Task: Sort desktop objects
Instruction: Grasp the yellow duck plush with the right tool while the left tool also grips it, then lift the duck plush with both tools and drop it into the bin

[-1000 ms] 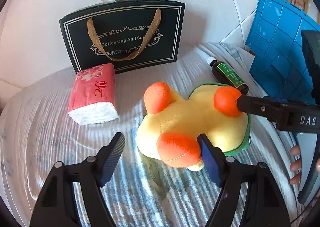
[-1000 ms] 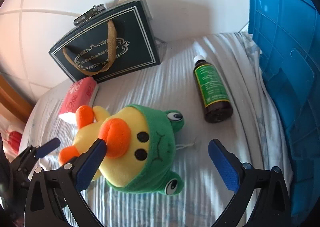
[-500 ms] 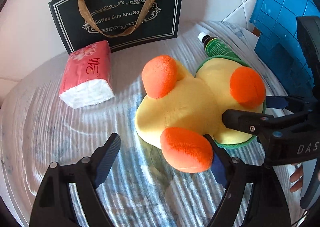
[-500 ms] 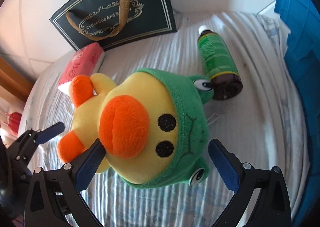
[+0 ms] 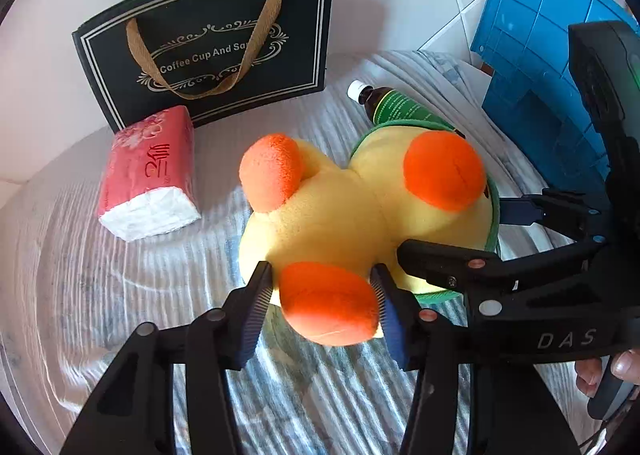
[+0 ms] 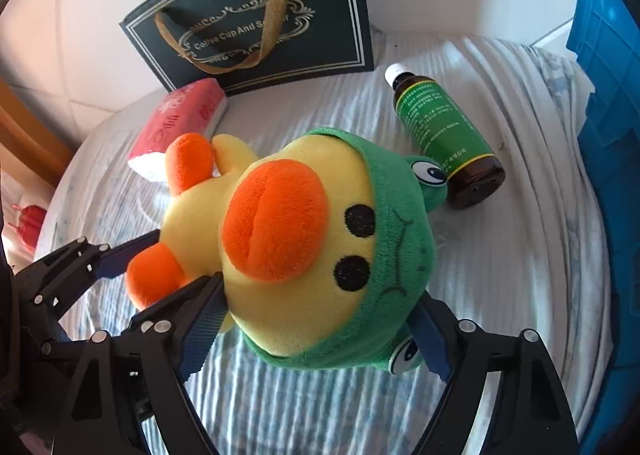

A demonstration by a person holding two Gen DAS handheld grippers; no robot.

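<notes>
A plush duck (image 5: 332,223) in a green frog hood lies on its back on the striped cloth (image 5: 120,275) that covers the counter, its feet toward the left tongs and its head toward the right tongs. The left tongs (image 5: 322,305) are closing on one orange foot (image 5: 328,303): both blue pads sit against its sides, so the foot is clamped between them. The right tongs (image 6: 320,331) are closing round the duck's head; the left pad presses the yellow cheek under the orange beak (image 6: 274,219) and the right pad bears on the green hood (image 6: 400,239) just by its lower frog eye, so the head is gripped between them. In the left wrist view the right tongs reach in from the right, and fingertips (image 5: 624,365) of the person's hand show at the lower right edge. Behind the duck a pink tissue pack (image 5: 150,171) lies near its other foot, apart from it. A dark paper bag (image 5: 208,47) with brown handles and gold lettering stands against the white tiled wall, touching the pack's far end. A brown bottle (image 6: 444,135) with a green label and white cap lies on its side just beside the hood. A blue crate (image 5: 540,67) stands at the right edge.
</notes>
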